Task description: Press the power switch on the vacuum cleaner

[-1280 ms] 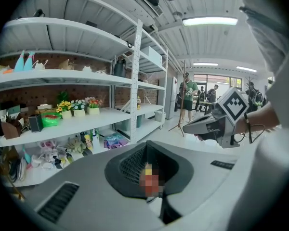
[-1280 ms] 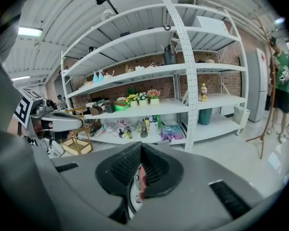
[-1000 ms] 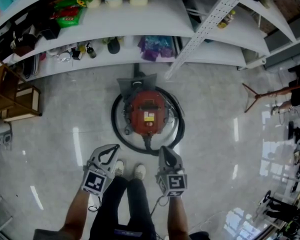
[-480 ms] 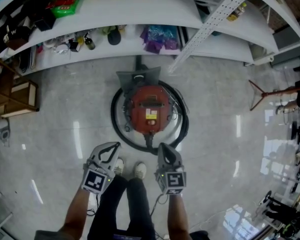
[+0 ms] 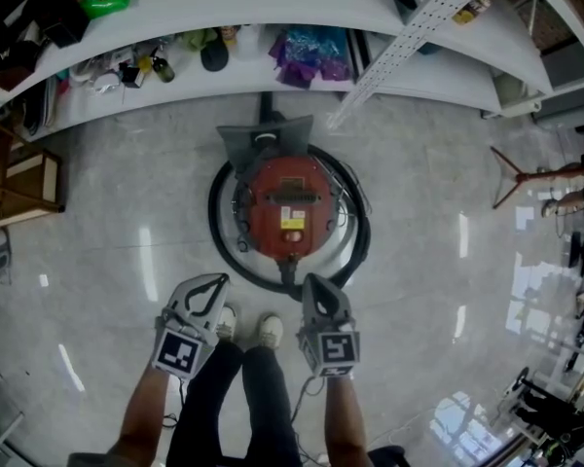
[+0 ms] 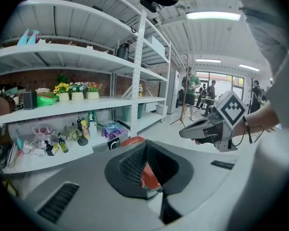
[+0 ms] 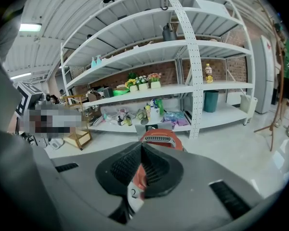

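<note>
A red canister vacuum cleaner (image 5: 290,207) stands on the pale floor, ringed by its coiled black hose (image 5: 217,241), with a grey floor nozzle (image 5: 263,139) at its far side. My left gripper (image 5: 220,281) hangs shut and empty, short of the hose on the near left. Also shut and empty, my right gripper (image 5: 310,282) is just over the hose's near loop. Neither touches the vacuum. The left gripper view has the red body (image 6: 133,140) beyond the shut left gripper (image 6: 145,143). In the right gripper view its vented top (image 7: 160,137) lies ahead of the right gripper (image 7: 141,144).
White shelving (image 5: 224,76) with bottles and bags runs behind the vacuum, its upright (image 5: 409,42) slanting at right. A wooden crate (image 5: 19,183) sits at left, a coat stand (image 5: 526,178) at right. The person's shoes (image 5: 270,331) are between the grippers.
The view has tipped down a little: shelves slid up the picture and the vacuum sits slightly larger. Both grippers stay shut and keep about the same place before the hose.
</note>
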Demonstrator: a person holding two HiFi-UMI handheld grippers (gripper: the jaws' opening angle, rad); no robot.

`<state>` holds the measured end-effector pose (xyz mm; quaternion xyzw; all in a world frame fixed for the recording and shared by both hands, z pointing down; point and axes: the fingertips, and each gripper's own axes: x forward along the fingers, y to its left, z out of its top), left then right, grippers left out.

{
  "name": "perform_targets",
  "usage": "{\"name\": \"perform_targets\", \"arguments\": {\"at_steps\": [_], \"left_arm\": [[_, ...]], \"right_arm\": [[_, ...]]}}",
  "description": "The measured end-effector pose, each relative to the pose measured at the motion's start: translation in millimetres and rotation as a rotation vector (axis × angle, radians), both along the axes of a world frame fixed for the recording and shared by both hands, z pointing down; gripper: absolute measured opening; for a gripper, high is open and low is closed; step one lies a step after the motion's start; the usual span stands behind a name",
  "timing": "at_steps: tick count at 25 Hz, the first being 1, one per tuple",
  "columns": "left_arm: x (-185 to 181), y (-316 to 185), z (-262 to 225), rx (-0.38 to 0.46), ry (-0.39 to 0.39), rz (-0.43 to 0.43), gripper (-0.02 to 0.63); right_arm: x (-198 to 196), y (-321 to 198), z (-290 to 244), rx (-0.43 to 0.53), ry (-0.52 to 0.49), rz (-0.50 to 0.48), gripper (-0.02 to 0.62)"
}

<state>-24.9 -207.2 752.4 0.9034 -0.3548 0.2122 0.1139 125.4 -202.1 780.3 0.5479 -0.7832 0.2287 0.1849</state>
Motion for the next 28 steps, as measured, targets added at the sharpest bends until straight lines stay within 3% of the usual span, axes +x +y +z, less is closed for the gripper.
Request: {"name": "perform_targets", "arguments": {"at_steps": [11, 28], "left_arm": [[1, -4, 30, -0.015, -0.015, 0.006, 0.008], [18, 4, 33, -0.034, 0.022, 0.038, 0.008]], "right_arm": [[-2, -8, 33, -0.017, 0.000, -0.022, 0.009], [-10, -32, 76, -0.070, -0.006, -0.038, 0.009]]}}
